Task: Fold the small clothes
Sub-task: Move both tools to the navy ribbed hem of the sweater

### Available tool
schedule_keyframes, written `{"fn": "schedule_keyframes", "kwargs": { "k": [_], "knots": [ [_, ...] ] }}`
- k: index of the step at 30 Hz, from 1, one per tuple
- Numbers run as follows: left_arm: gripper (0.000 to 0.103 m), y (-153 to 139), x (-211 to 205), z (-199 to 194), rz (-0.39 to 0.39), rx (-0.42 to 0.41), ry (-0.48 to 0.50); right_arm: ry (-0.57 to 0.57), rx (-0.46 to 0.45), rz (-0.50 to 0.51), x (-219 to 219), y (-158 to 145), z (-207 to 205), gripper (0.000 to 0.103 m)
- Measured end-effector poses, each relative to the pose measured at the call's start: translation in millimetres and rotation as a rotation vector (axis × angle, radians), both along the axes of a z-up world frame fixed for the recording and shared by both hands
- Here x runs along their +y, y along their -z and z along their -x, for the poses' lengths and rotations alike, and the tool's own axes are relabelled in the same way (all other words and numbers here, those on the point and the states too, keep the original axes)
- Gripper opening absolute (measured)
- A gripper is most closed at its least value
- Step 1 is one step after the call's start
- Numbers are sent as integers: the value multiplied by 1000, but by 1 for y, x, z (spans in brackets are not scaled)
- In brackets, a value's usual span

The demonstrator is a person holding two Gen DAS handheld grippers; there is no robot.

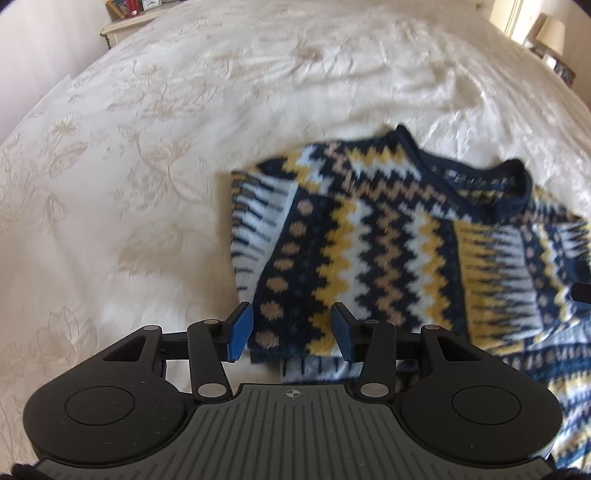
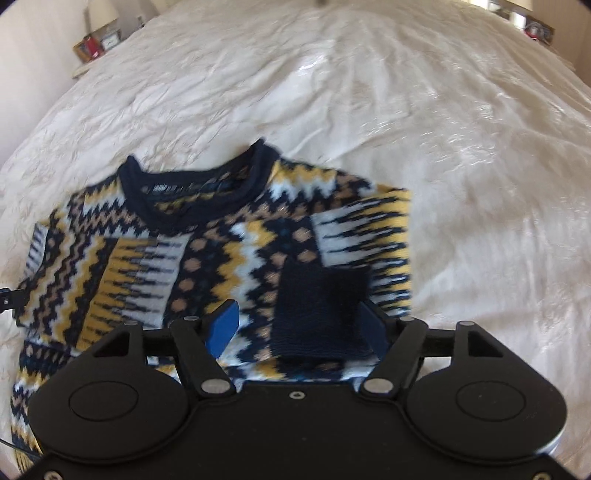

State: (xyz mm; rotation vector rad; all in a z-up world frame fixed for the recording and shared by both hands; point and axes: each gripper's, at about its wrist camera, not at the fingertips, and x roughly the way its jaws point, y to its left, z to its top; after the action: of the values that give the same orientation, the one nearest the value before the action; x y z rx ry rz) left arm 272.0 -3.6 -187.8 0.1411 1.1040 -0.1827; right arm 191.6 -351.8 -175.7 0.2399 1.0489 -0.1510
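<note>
A small knitted sweater (image 1: pixel 388 240) with navy, yellow, tan and white zigzag bands lies on the bed, neck away from me, both sleeves folded in over the body. It also shows in the right wrist view (image 2: pixel 207 251). My left gripper (image 1: pixel 291 332) is open and empty, hovering over the folded left sleeve. My right gripper (image 2: pixel 299 325) is open, its jaws either side of the navy cuff (image 2: pixel 317 317) of the folded right sleeve; I cannot tell if they touch it.
The cream floral bedspread (image 1: pixel 129 166) covers the bed (image 2: pixel 461 184) all around the sweater. A bedside table (image 1: pixel 125 18) with small items stands far left. A lamp (image 1: pixel 550 33) stands far right.
</note>
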Motion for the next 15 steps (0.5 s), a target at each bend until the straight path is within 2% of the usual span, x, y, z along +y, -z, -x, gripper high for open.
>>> {"fn": "schedule_keyframes", "kwargs": {
  "k": [2,5,11,15],
  "knots": [
    [46,11,3,-1,-34,34,-9,-17,59,17,9,13,-4,74],
    [54,20,11,-1,-29,56,-12,-10,109,30,13,29,-2,77],
    [54,8,24,12,1,44,-6,1,103,45,13,18,13,78],
    [54,1,40,35,59,54,-2,28,68,26,14,5,38,81]
  ]
}}
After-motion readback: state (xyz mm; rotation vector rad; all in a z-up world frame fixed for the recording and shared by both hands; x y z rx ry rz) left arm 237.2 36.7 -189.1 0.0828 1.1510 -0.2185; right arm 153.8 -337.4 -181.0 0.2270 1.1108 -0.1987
